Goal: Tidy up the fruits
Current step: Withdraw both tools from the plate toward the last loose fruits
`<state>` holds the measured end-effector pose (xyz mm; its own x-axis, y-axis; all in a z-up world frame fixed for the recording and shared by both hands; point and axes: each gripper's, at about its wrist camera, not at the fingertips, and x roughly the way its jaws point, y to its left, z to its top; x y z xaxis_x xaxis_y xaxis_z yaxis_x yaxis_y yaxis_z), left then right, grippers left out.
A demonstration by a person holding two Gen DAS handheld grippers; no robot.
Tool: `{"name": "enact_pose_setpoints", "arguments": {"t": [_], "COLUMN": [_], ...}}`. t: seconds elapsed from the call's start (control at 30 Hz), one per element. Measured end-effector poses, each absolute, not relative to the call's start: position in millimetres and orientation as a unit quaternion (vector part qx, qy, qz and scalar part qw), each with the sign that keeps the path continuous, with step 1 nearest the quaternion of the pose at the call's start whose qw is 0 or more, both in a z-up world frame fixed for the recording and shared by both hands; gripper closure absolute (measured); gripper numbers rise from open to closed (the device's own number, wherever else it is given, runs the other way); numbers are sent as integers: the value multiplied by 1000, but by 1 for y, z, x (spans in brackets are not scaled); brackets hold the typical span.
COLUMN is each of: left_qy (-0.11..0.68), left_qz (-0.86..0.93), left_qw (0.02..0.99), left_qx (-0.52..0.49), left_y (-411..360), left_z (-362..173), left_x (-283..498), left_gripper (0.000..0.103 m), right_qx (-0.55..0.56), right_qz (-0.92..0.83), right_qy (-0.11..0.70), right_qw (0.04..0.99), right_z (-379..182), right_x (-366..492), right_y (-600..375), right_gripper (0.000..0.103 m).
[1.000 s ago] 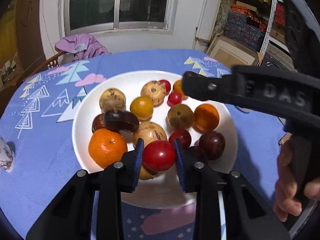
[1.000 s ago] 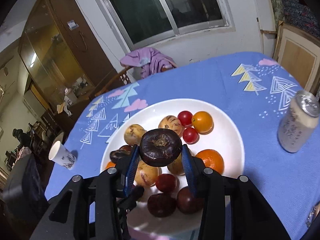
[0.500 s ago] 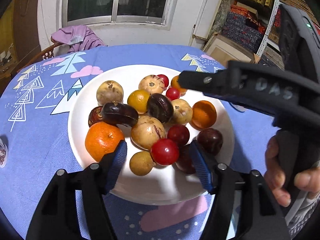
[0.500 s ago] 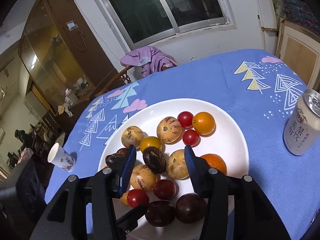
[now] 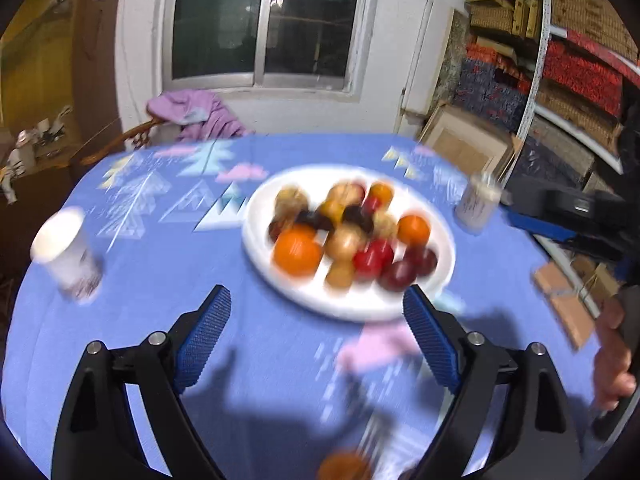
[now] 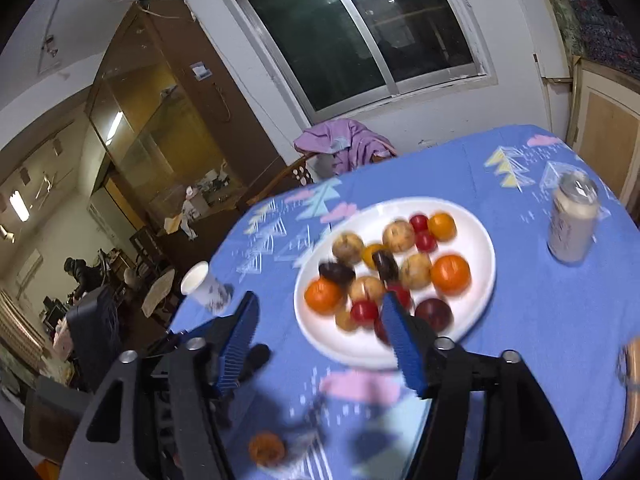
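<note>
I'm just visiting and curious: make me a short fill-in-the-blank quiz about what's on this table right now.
1. The fruit lies on a white ____.
2. The tablecloth is mainly ____.
3. The can stands on the cloth, ____ the plate.
4. Between the left gripper's opening jaws there is ____.

Missing words: plate; blue; beside; nothing

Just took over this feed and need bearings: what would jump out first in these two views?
The white plate heaped with mixed fruit, mid-table on the blue cloth, grabs the eye first. A can stands to the plate's right and a paper cup to its left. Both grippers, left and right, sit short of the plate, jaws opening with nothing between the fingers; a lone orange fruit lies near the table's near edge.
</note>
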<state>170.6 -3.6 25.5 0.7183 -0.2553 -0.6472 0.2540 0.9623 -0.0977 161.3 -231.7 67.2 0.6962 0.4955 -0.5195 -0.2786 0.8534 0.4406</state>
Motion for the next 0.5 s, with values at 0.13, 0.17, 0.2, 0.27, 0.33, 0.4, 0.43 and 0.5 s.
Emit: {"name": "enact_pose_setpoints", "arguments": {"t": [0.13, 0.17, 0.2, 0.27, 0.33, 0.4, 0.43, 0.5], "left_qy": [367, 370, 375, 371, 364, 365, 370, 378], "left_qz": [-130, -127, -125, -125, -129, -129, -128, -130], "left_qw": [921, 920, 918, 919, 921, 918, 915, 910], "left_qx": [10, 17, 26, 43, 60, 83, 95, 106], "left_y": [17, 20, 19, 16, 11, 2, -2, -7], "left_z": [0, -8, -14, -20, -23, -30, -34, -40], "left_x": [132, 123, 115, 103, 96, 94, 94, 94], "left_gripper": [17, 17, 17, 17, 16, 16, 16, 16], "right_qx": [168, 174, 179, 196, 208, 211, 212, 216], "right_qz": [200, 189, 181, 175, 174, 174, 171, 171], "right_qy": [332, 341, 355, 371, 374, 374, 374, 379], "right_qw": [906, 904, 900, 891, 887, 886, 886, 884], "right_z": [26, 15, 4, -8, -10, -9, -9, -10], "right_x": [111, 104, 100, 98, 100, 100, 99, 99], "right_y": [-246, -250, -254, -261, -265, -266, -266, -265], "right_gripper": [30, 29, 29, 29, 29, 28, 28, 28]}}
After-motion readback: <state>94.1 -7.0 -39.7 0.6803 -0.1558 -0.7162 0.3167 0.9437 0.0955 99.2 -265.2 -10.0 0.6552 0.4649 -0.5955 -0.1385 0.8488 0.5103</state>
